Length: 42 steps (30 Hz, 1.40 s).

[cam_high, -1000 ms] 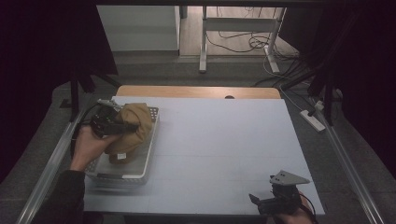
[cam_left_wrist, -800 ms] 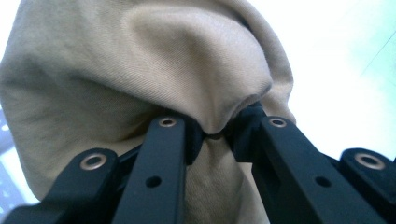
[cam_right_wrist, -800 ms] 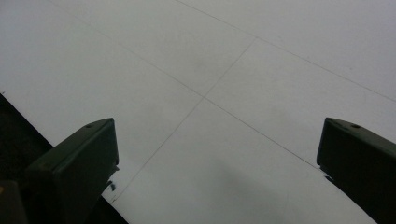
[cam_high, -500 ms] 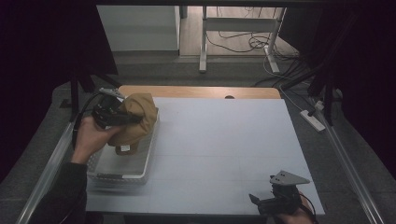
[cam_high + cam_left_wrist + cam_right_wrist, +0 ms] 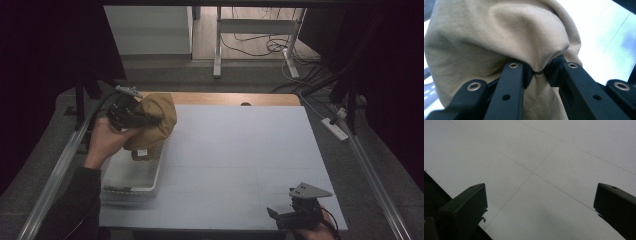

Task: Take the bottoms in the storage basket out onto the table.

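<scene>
A tan cloth garment hangs bunched above the far end of a white plastic basket at the table's left side. My left gripper is shut on a fold of that tan cloth, its two black jaws pinching the fabric between them. A small white label shows on the cloth's lower edge. My right gripper rests low at the near right corner of the table, its jaws wide apart over the bare white tabletop with nothing between them.
The white table surface spreads between the two grippers. A wooden strip runs along the far edge. Metal rails flank the table, and a power strip lies on the floor at the right.
My left gripper has lifted the tan cloth up out of the basket and carried it toward the far side. The right gripper has stayed where it was.
</scene>
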Motion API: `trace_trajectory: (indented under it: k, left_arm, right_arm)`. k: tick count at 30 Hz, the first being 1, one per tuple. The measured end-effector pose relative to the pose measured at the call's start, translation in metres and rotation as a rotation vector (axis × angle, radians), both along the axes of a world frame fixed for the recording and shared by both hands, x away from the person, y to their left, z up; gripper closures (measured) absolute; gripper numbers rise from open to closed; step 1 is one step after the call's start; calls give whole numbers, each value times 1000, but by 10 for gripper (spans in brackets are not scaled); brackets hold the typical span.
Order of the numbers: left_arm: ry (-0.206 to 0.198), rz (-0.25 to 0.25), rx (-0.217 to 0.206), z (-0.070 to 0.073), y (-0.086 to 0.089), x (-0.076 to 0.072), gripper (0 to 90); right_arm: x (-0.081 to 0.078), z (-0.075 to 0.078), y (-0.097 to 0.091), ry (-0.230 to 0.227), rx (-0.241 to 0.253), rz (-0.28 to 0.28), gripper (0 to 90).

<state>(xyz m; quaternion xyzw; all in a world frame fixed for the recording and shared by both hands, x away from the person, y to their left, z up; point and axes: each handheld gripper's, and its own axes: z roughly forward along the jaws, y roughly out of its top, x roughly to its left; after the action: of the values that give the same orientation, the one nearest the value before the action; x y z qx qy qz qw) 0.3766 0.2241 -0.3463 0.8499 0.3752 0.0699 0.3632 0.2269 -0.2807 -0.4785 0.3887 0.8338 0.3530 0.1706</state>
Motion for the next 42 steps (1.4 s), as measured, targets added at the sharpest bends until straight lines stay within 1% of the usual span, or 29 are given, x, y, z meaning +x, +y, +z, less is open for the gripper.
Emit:
trace_trajectory:
  k: [5,15,18,21,26,30,36,42]
  left_arm:
    - [-7,-19,-5,6,-10,4,786]
    - [-20,-44,8,14,-30,10,785]
    - [-26,-44,-2,16,-34,11,785]
    - [-26,-55,-18,17,-38,13,786]
    - [-29,-69,-10,20,-48,15,786]
    - [-33,-84,-17,21,-57,17,785]
    - [-41,-107,-10,21,-72,19,785]
    - [-40,-131,1,16,-88,22,785]
  right_arm:
    - [0,0,0,0,2,-1,0]
    - [0,0,0,-2,3,0,0]
    - [0,0,0,-2,4,0,0]
    - [0,0,0,-2,4,1,0]
    - [0,0,0,-2,3,2,0]
    - [0,0,0,-2,3,2,0]
    - [0,0,0,-2,4,3,0]
    - [0,0,-1,-3,4,4,0]
